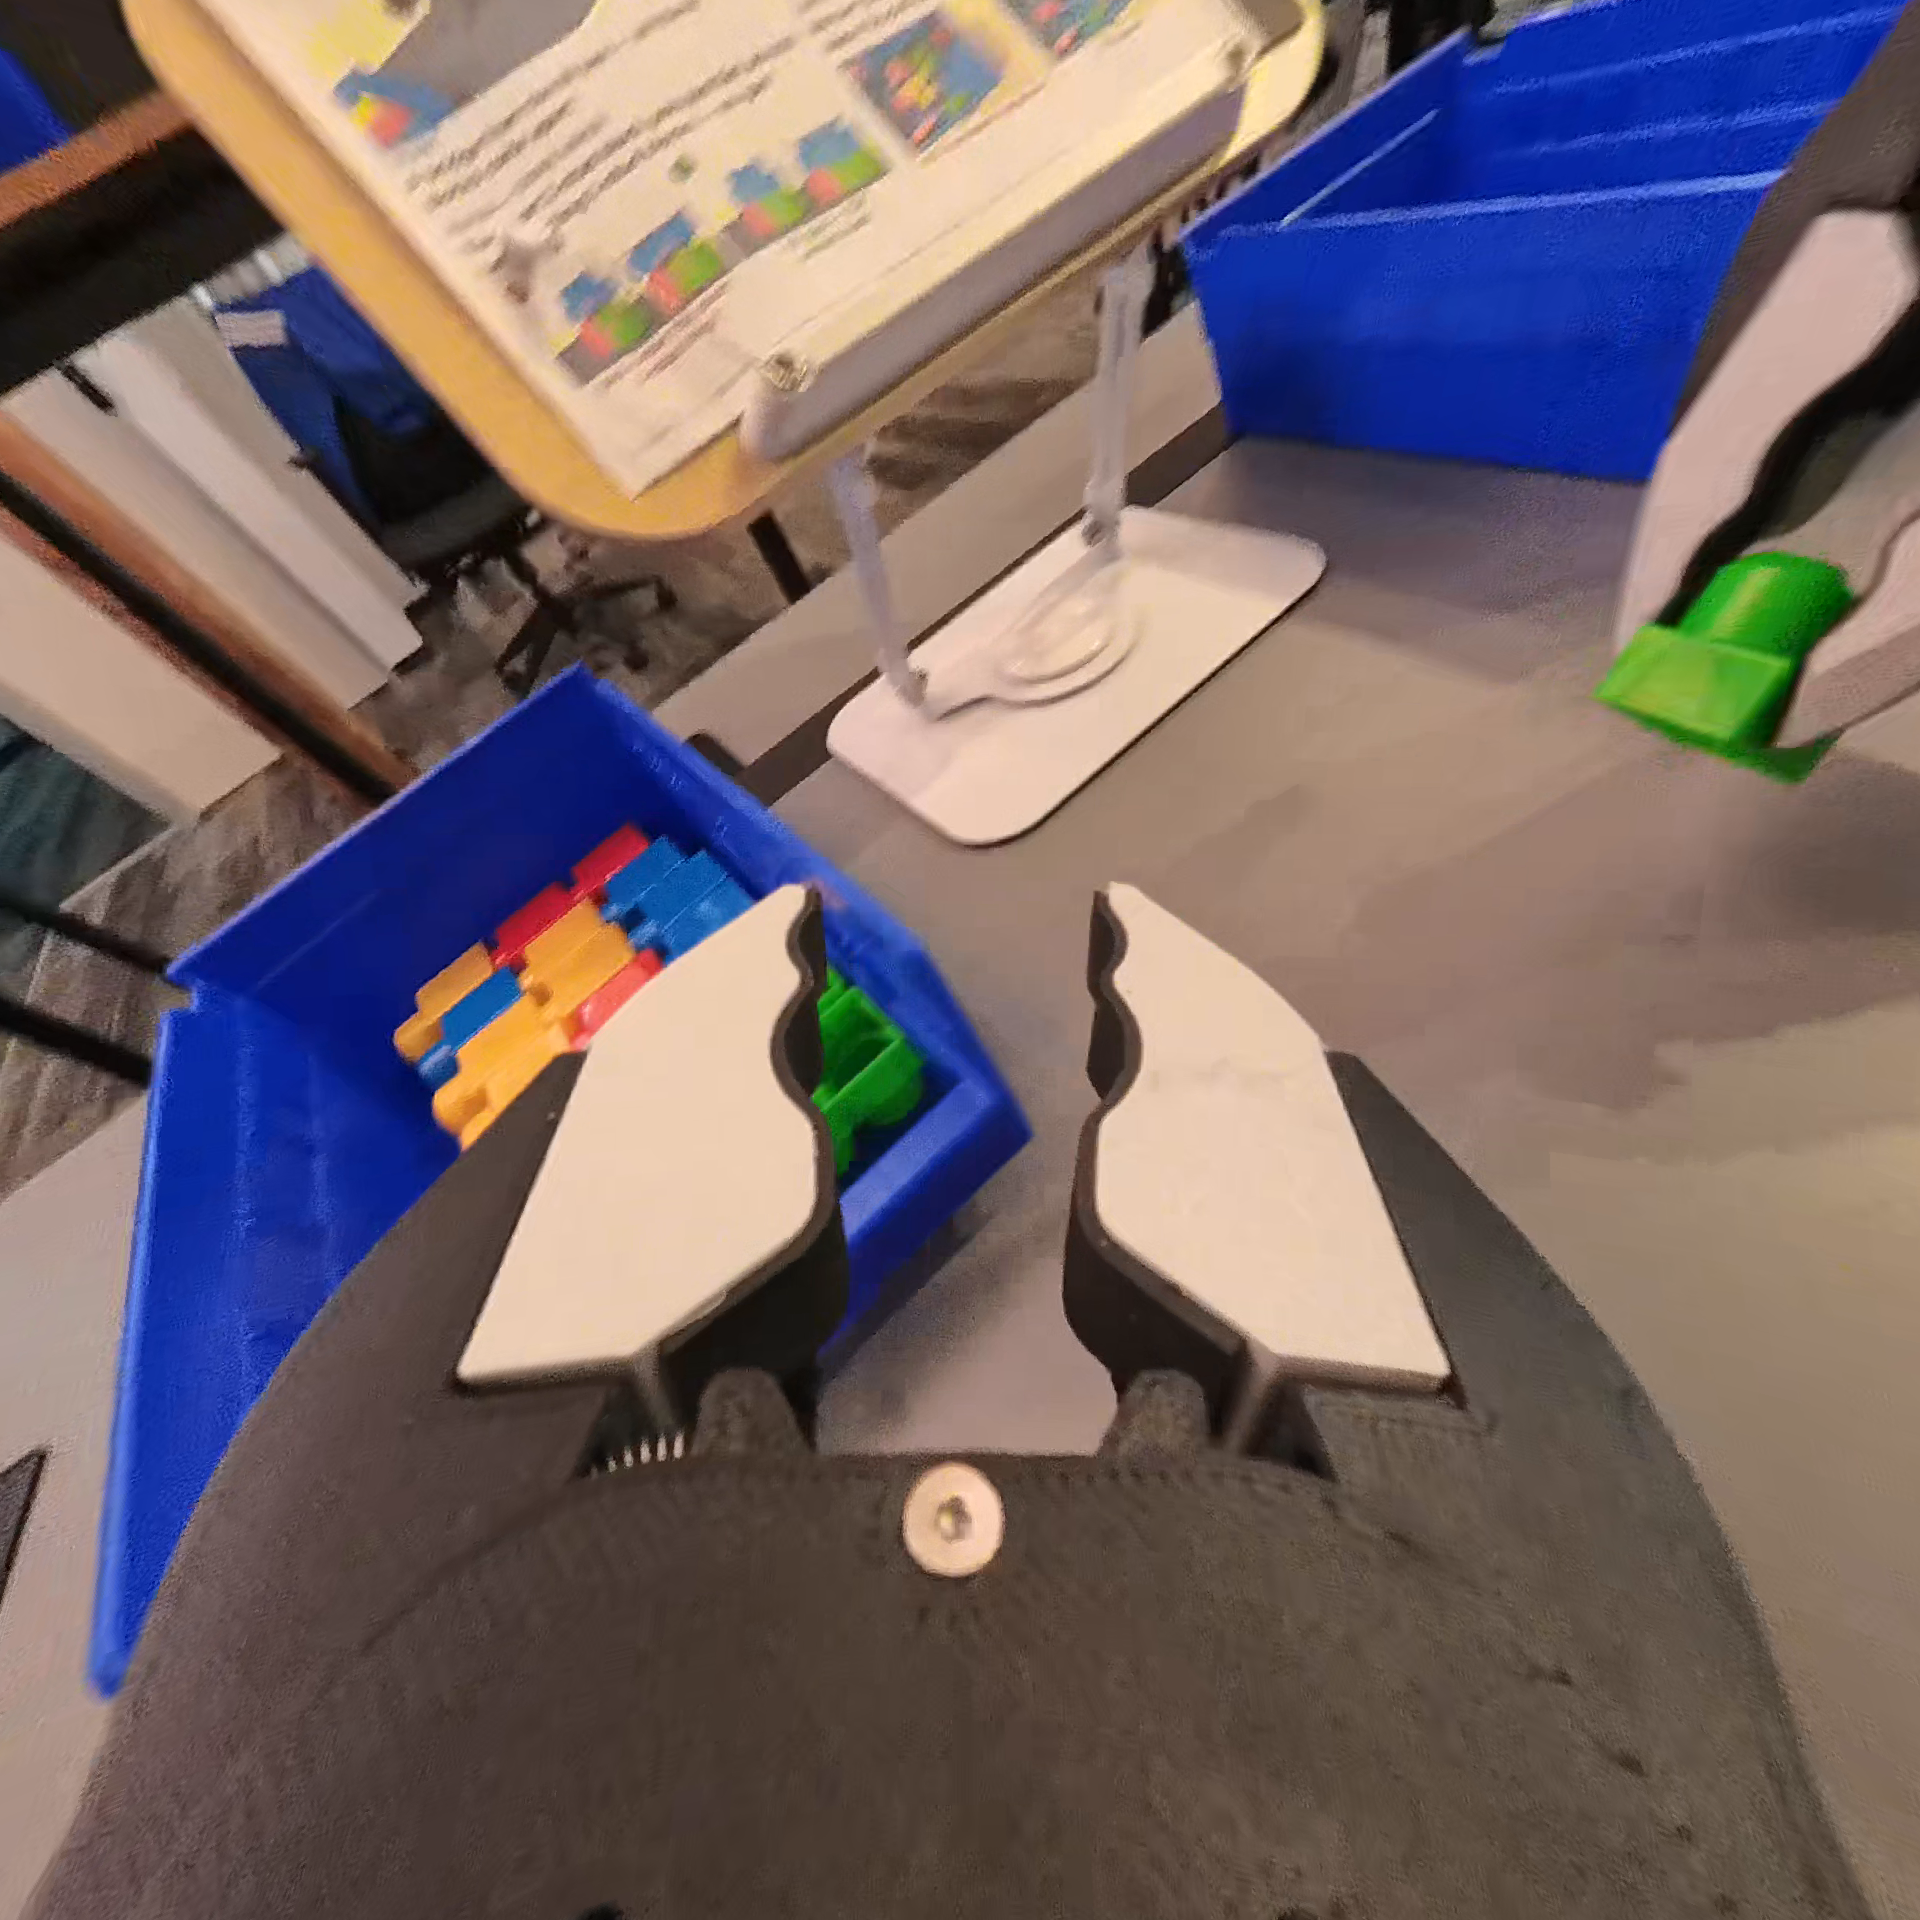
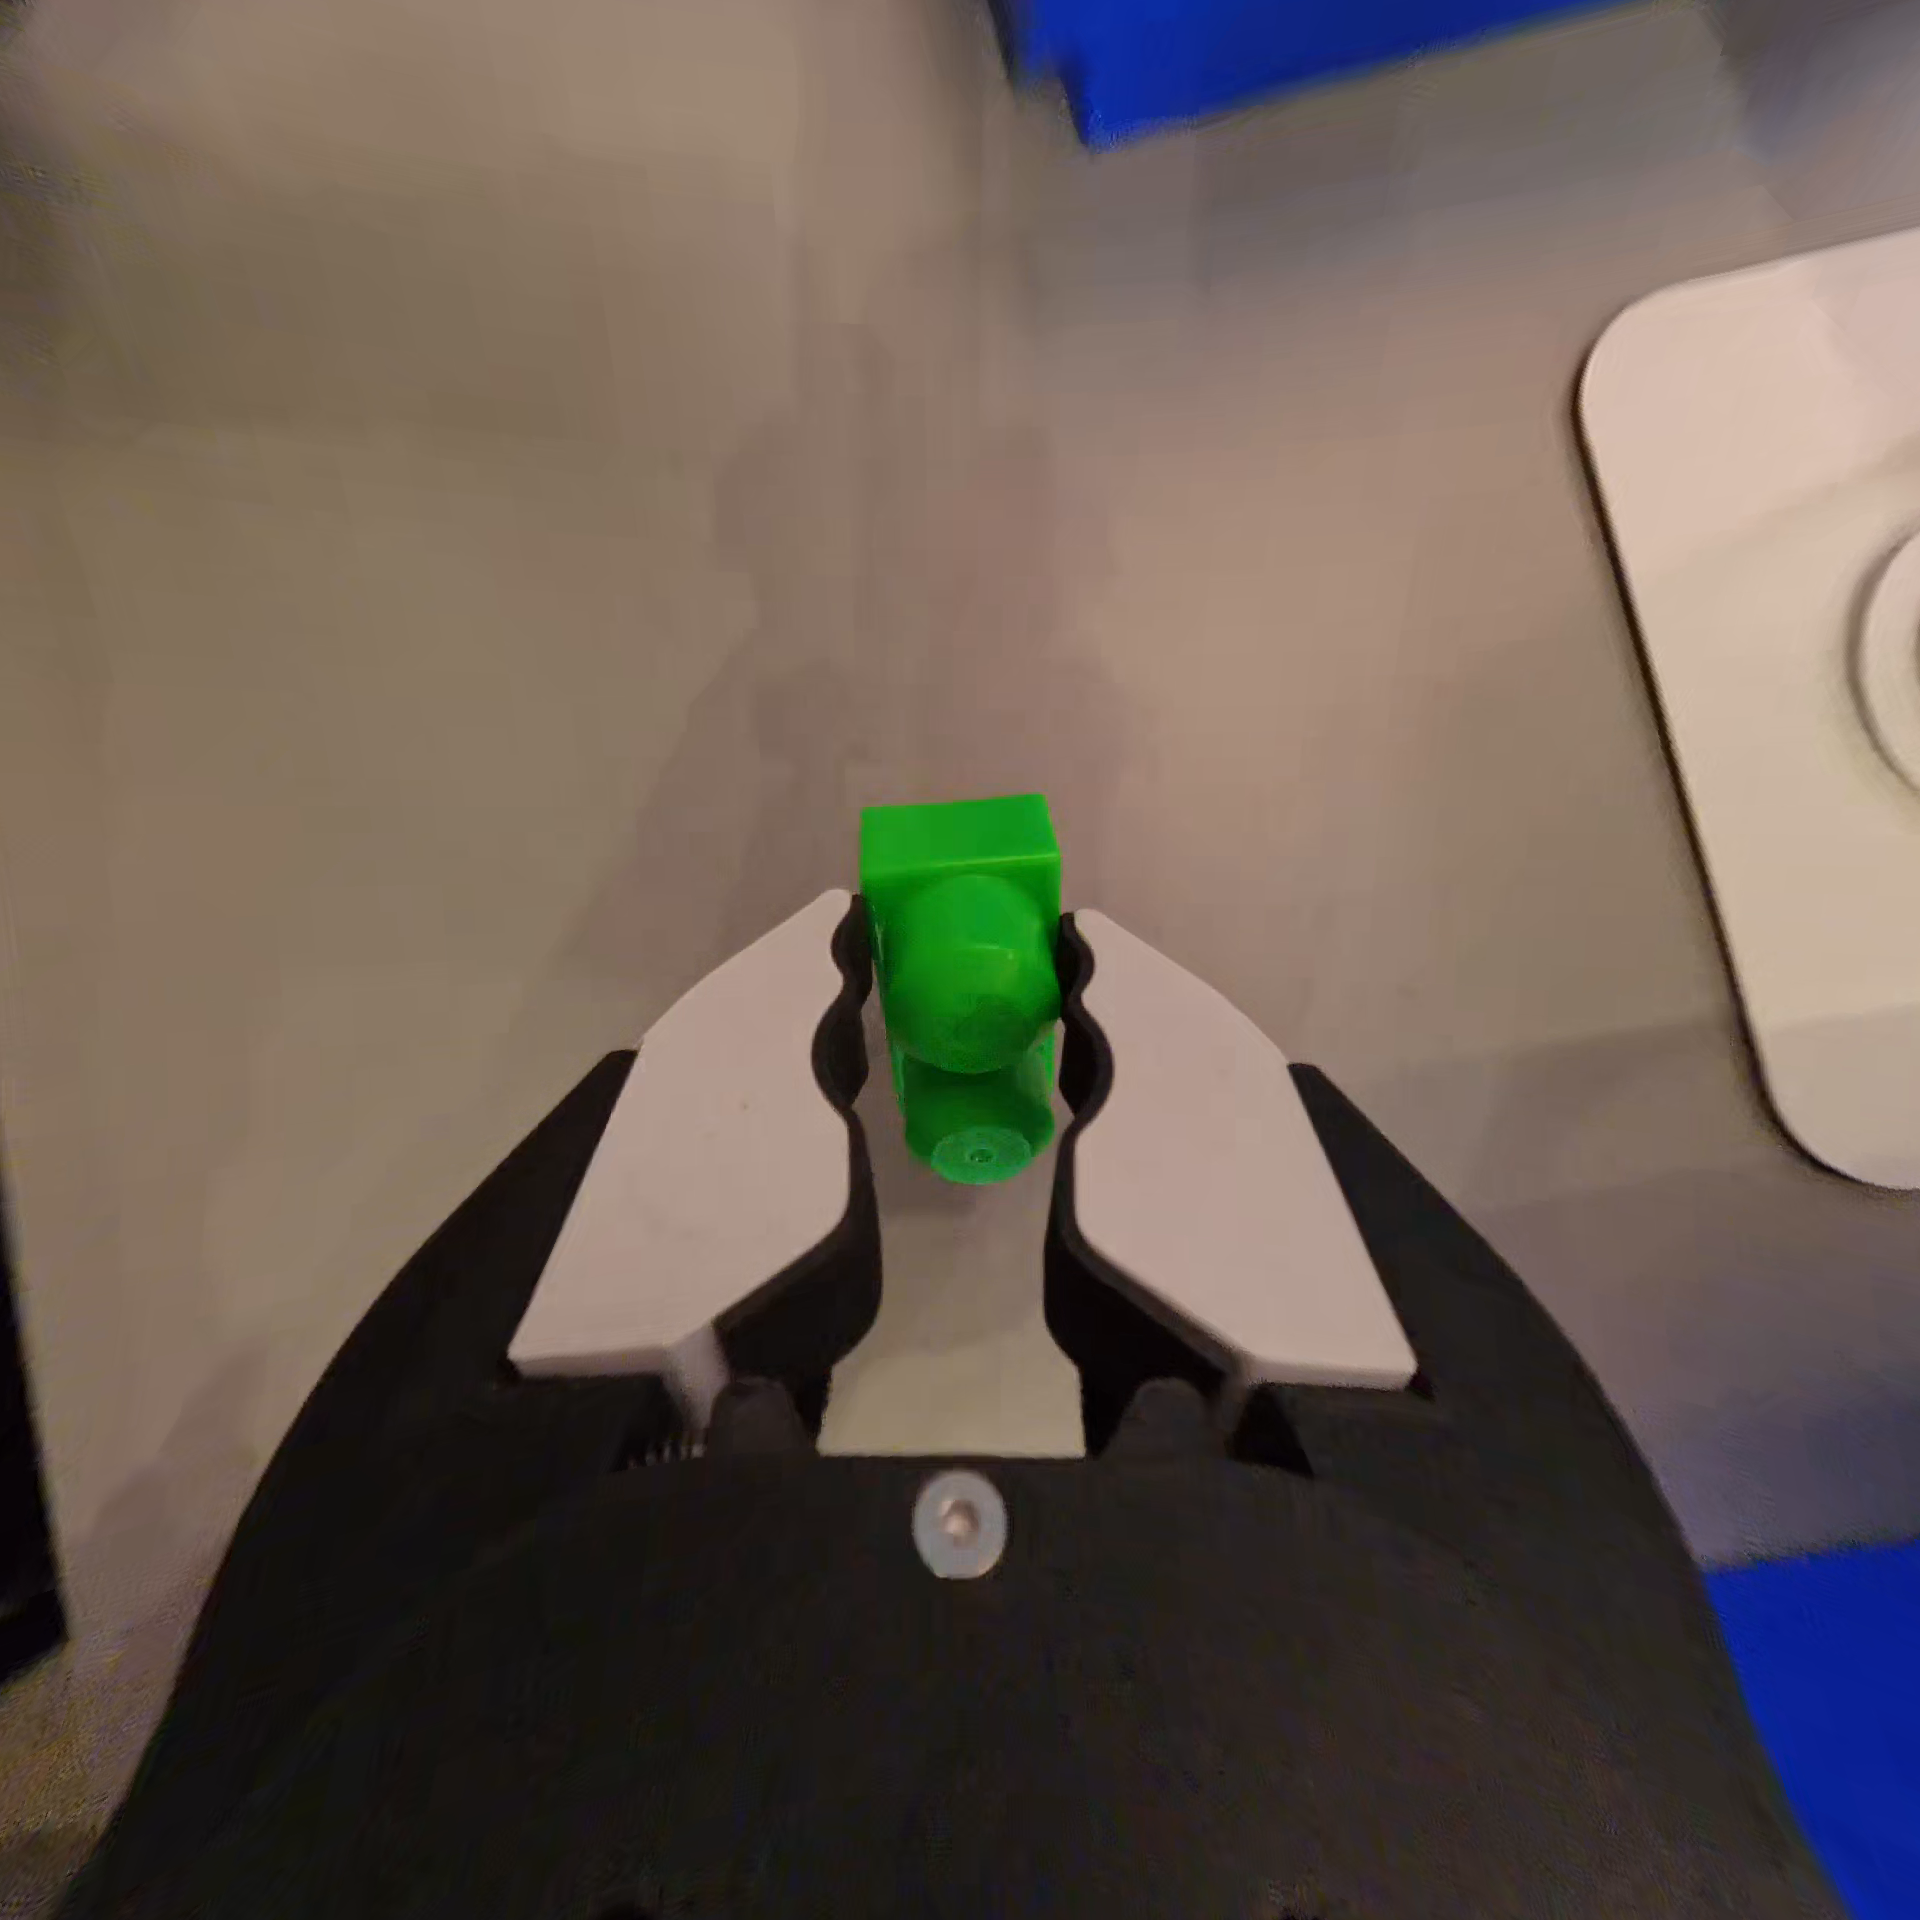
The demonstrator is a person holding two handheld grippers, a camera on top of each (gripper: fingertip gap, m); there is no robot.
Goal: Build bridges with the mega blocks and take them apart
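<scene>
**Green block in the air, nothing built yet**

Right gripper [image 2: 961, 935] is clamped on a bright green plastic two-stud block [image 2: 961, 904], held over the bare grey tabletop [image 2: 416, 623]. Left gripper [image 1: 956, 935] hangs spread apart and empty beside the small blue plastic bin [image 1: 312, 1143] of red, yellow and blue blocks [image 1: 540, 987]. The grip looks near the block's end (blurry, so not sure), so it could twist or pop out when pressed down.
</scene>
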